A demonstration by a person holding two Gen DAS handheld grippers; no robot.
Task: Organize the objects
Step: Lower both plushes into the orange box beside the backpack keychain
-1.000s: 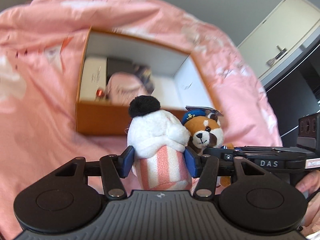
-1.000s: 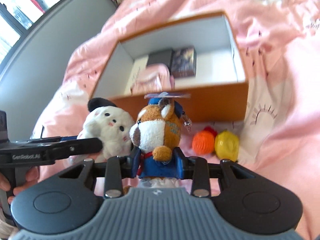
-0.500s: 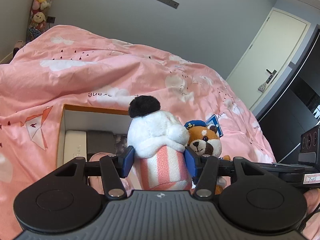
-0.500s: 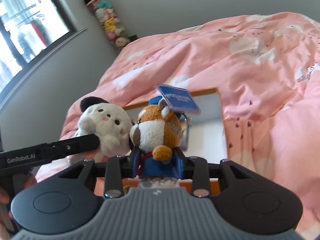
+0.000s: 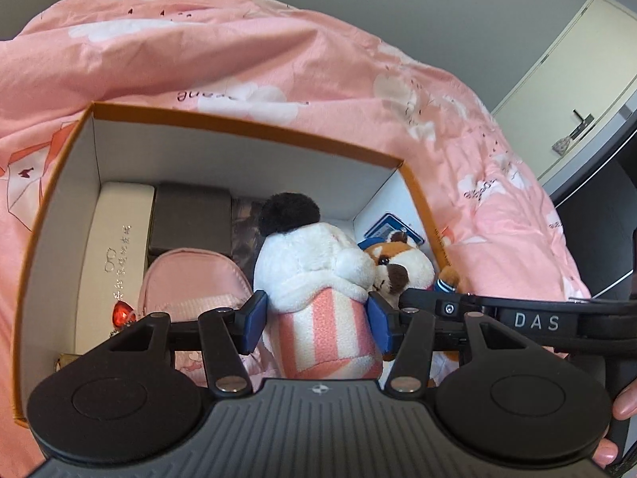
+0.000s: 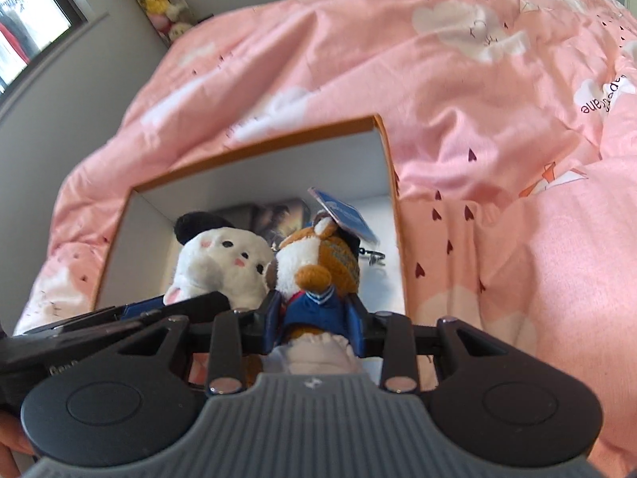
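Left wrist: white plush (image 5: 314,267) upright, seemingly over box (image 5: 239,127).

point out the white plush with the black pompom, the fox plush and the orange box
white plush (image 5: 314,263), left wrist view, its white head
fox plush (image 6: 318,255), right wrist view, its face
orange box (image 5: 239,127), left wrist view, its far rim

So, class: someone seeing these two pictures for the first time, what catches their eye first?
Two plush toys side by side, each clamped in a gripper: the white plush with a black pompom in the left gripper, the orange fox plush in the right gripper. Behind them gapes an orange box on a pink duvet.
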